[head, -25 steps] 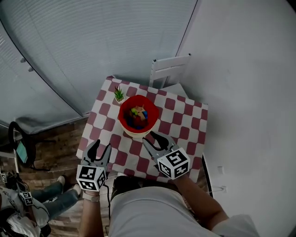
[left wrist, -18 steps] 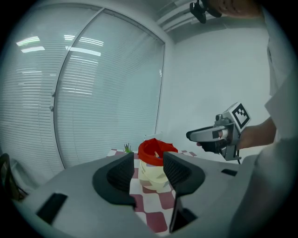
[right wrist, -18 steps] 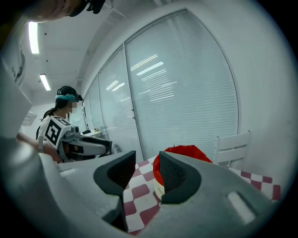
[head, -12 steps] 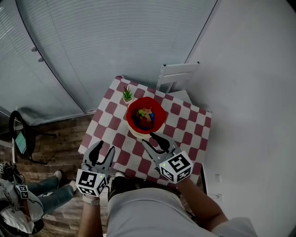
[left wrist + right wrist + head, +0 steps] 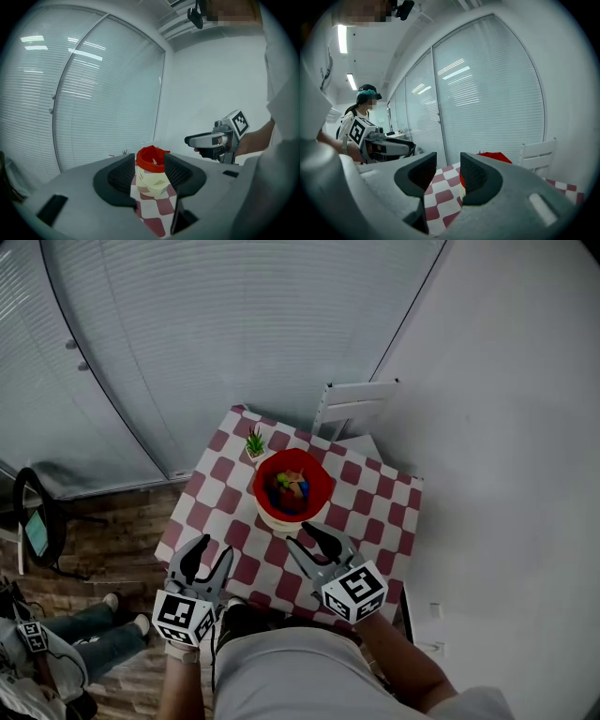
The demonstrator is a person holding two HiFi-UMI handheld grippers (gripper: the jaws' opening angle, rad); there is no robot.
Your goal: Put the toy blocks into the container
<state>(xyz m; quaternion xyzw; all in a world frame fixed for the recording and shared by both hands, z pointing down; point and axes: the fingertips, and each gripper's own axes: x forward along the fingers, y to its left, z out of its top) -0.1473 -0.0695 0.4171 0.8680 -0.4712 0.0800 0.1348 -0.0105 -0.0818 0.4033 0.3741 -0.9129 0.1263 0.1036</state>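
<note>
Scarcely anything has moved since the earlier frames: the head view has swung a little, both my grippers hang at the near edge as before, and the bowl stands where it stood. Item one, left gripper (image 5: 208, 552): over the near-left corner of the table (image 5: 373, 504), fingers apart, nothing between them; its own view shows only the container well beyond the gap. Item two, right gripper (image 5: 302, 534): over the near edge, fingers likewise apart and empty, tips just beside the container's near side and not touching it as far as I can tell. Item three, container (image 5: 320, 486): red rim on a cream lower wall, upright, roughly mid-table toward the far-left corner. Item four, toy blocks (image 5: 291, 491): a small mixed-colour heap inside the container; I see none loose on the checked cloth, so I judge the task done or all but done. Item five, small potted plant (image 5: 254, 442): at the far-left corner, just beside the container. Item six, white chair (image 5: 352, 401): beyond the far edge. Hazards, as I judge them: my right fingertips sit close enough that a careless forward push or swing would strike the container's wall and slide or tip it, spilling the blocks; a shove toward the far-left corner could also carry it into the plant and topple that off the edge.
</note>
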